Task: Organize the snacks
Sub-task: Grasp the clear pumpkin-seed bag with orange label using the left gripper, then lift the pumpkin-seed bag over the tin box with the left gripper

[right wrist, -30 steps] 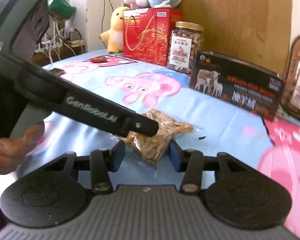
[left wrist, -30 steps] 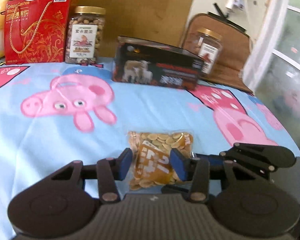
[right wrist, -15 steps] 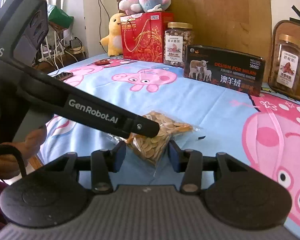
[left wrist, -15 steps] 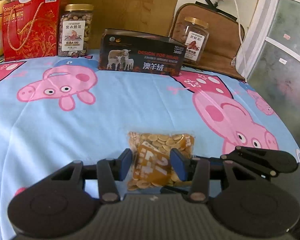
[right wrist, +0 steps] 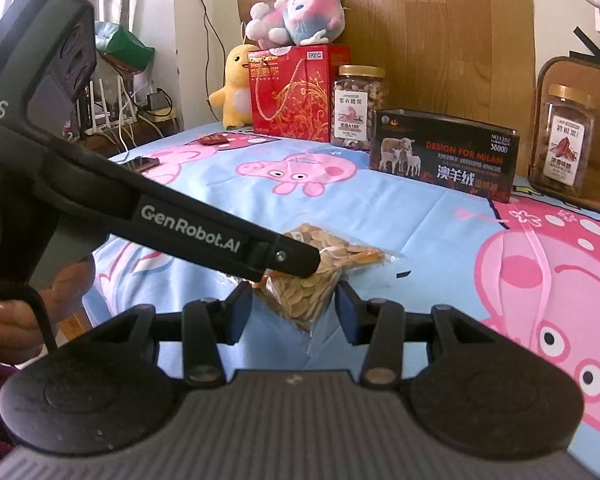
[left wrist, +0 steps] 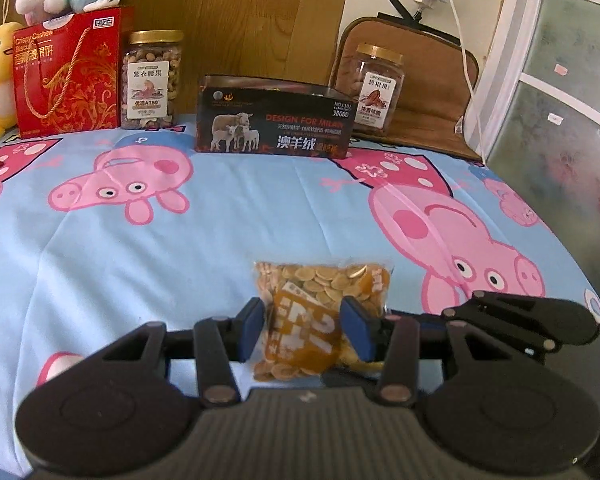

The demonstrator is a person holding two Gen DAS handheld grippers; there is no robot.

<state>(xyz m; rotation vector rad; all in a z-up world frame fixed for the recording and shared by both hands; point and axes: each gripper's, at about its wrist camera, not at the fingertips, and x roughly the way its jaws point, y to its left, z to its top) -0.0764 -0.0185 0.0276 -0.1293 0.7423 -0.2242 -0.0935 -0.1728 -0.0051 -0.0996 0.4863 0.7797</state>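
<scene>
In the left wrist view, the left gripper (left wrist: 303, 326) reached low over a light blue bedsheet printed with pink cartoon pigs (left wrist: 228, 232). Its two blue-padded fingers (left wrist: 251, 327) stood partly apart on either side of a small clear plastic packet of flat golden seeds with an orange label (left wrist: 320, 304); the pads looked to be at the packet's edges, but whether they pressed it could not be told. The packet lay at the near edge of the sheet, well apart from a long black box showing sheep (left wrist: 275, 122) at the far side. Left of that box stood a clear nut jar with a gold lid (left wrist: 150, 80) and a red gift box with a cord handle (left wrist: 70, 76); right of it stood a second gold-lidded jar (left wrist: 378, 90). In the right wrist view, the right gripper (right wrist: 294, 314) pointed at the same packet (right wrist: 320, 270) from another side, its fingers wide apart with the packet's near corner between them, touching neither. The left gripper's black body crossed in front, its tip over the packet. Judged from this, the sorting was at an early stage: the packet had not been lifted and remained to be carried toward the row beside the black box.
</scene>
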